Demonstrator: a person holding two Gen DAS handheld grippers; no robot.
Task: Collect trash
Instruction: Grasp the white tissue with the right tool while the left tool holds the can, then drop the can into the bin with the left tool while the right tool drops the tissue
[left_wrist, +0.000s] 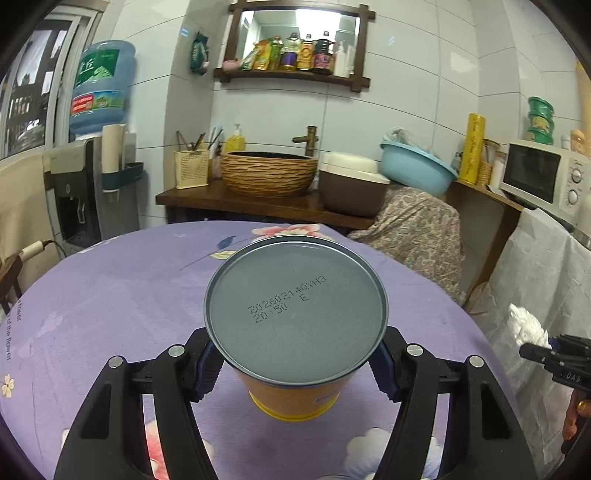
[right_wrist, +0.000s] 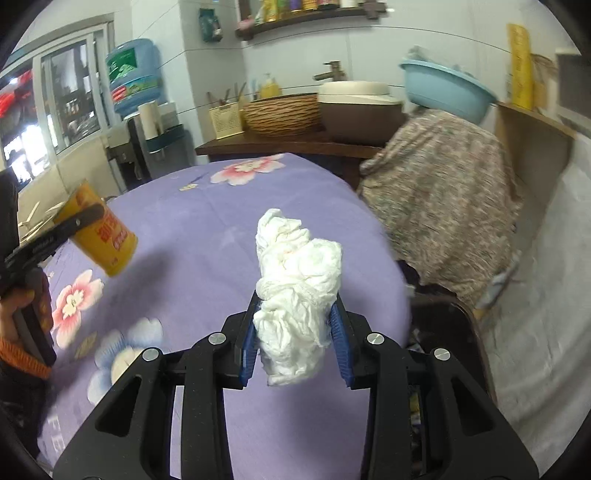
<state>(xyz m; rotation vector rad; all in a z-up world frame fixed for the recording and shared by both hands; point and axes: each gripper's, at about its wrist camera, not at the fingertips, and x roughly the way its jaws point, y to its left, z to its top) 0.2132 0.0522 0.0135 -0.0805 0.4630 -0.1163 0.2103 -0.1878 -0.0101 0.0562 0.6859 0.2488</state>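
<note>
My left gripper (left_wrist: 295, 365) is shut on a yellow can (left_wrist: 295, 317), held above the purple floral tablecloth (left_wrist: 110, 295) with its grey metal base toward the camera. The can also shows in the right wrist view (right_wrist: 99, 232), at the left in the other gripper. My right gripper (right_wrist: 295, 325) is shut on a crumpled white tissue wad (right_wrist: 295, 280), held up over the table's right edge. That wad and gripper show at the right edge of the left wrist view (left_wrist: 526, 326).
A dark bin (right_wrist: 450, 332) stands on the floor right of the table. Behind are a cloth-covered object (right_wrist: 443, 199), a wooden counter (left_wrist: 240, 201) with a woven basin and brown pot, a water dispenser (left_wrist: 85, 184) and a microwave (left_wrist: 543, 177).
</note>
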